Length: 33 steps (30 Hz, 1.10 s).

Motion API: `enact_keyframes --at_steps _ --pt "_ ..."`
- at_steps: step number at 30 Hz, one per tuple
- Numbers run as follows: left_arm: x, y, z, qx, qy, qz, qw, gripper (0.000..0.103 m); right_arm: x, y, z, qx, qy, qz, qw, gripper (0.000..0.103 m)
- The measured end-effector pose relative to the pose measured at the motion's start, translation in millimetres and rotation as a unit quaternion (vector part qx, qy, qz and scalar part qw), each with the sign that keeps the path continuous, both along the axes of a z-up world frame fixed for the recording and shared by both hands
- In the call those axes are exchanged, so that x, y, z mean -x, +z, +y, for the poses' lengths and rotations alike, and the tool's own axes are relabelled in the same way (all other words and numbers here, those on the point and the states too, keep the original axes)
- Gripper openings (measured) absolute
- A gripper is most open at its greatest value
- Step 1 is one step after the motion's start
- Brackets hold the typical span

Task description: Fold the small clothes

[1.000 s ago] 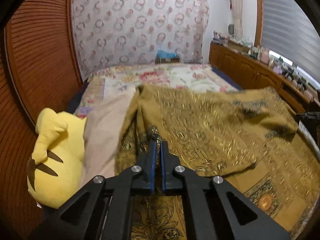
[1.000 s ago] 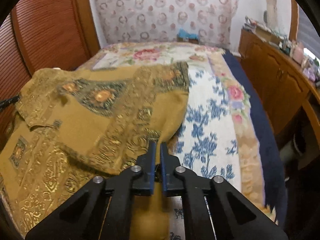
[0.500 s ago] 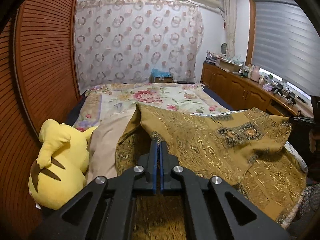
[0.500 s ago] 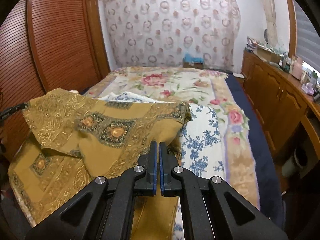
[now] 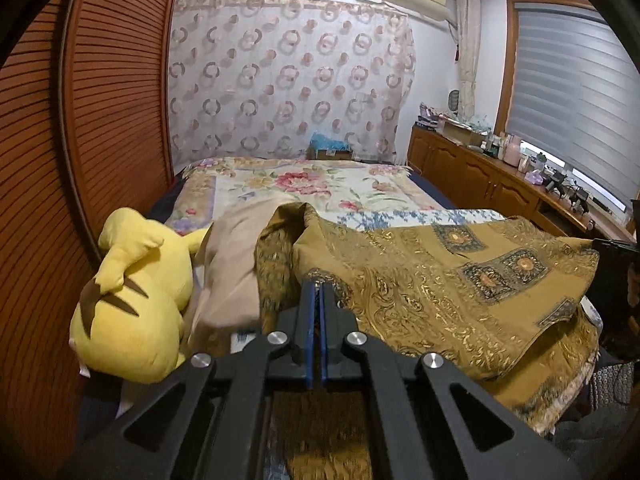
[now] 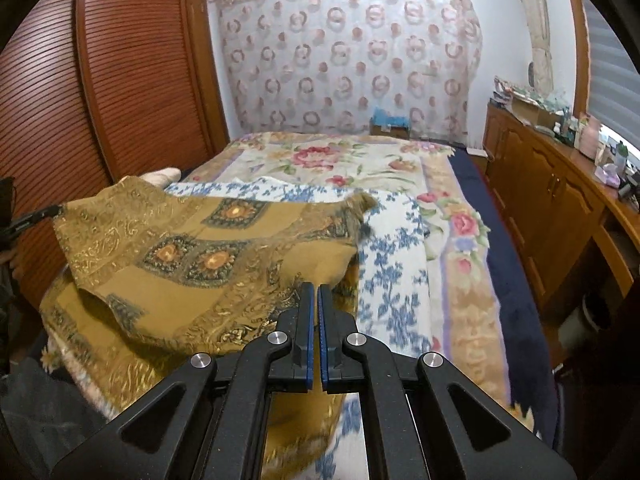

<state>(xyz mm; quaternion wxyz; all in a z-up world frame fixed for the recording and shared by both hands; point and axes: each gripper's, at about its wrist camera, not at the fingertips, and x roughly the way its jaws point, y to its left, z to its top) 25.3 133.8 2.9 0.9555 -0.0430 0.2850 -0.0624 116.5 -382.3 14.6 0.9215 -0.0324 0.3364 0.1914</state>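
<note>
We have both grippers pinched shut on the mustard-gold patterned garment [image 5: 440,280]: the left gripper [image 5: 315,286] clamps one edge of it, and the right gripper [image 6: 314,292] clamps another, so the cloth hangs lifted between them above the bed [image 6: 472,320]. Ahead of our right gripper lies a blue-and-white floral sheet [image 6: 396,264], and beyond it a cream quilt with pink roses [image 6: 320,160]. To the left of our left gripper sits a yellow plush toy [image 5: 132,300], touching a beige pillow [image 5: 236,264] that lies just beside the garment. Further left we see a slatted wooden wardrobe door [image 5: 100,120]. Straight ahead a ring-patterned curtain [image 5: 288,76] covers the far wall, and to the right runs a wooden cabinet [image 5: 480,184] crowded with small items under a window blind [image 5: 572,92].
</note>
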Motion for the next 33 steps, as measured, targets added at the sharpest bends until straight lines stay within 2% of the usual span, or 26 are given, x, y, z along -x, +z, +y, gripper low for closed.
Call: enact_keyframes --at_steps 6,12,15,18,19,20,23,28,30,32,33 --pt "22 -4 2 -0.006 0.009 0.003 0.9999 0.000 20 -10 -1 0.004 0.004 0.017 1.000 0.000" --pt "25 -22 1 -0.008 0.010 0.038 0.9992 0.000 29 -40 -2 0.005 0.011 0.057 0.998 0.000" --pt "27 -23 0 -0.010 0.002 0.043 0.9990 0.001 29 -53 -2 0.010 0.006 0.073 0.997 0.000" --pt "30 -19 -1 -0.013 0.001 0.043 0.9990 0.008 31 -54 0 0.013 0.003 0.073 0.997 0.000" --pt "30 -18 -2 -0.015 -0.001 0.042 0.9990 0.015 30 -52 -1 0.009 0.003 0.071 0.997 0.000" --pt "30 -17 -3 -0.017 -0.003 0.041 0.9990 0.026 30 -49 -1 0.008 0.003 0.069 0.998 0.001" --pt "25 -16 -6 -0.021 -0.007 0.042 0.9989 0.035 29 -43 -1 0.011 0.001 0.061 0.998 0.010" --pt "11 -22 -13 -0.031 -0.016 0.050 0.9981 0.039 23 -43 6 0.031 -0.004 0.054 0.998 0.017" --pt "2 -27 -14 -0.033 -0.019 0.057 0.9976 0.040 18 -46 10 0.040 -0.004 0.055 0.998 0.024" --pt "-7 -34 -15 -0.035 -0.019 0.068 0.9969 0.040 13 -53 13 0.053 -0.008 0.057 0.997 0.037" --pt "-9 -37 -15 -0.035 -0.019 0.072 0.9966 0.040 9 -57 14 0.056 -0.010 0.059 0.997 0.038"
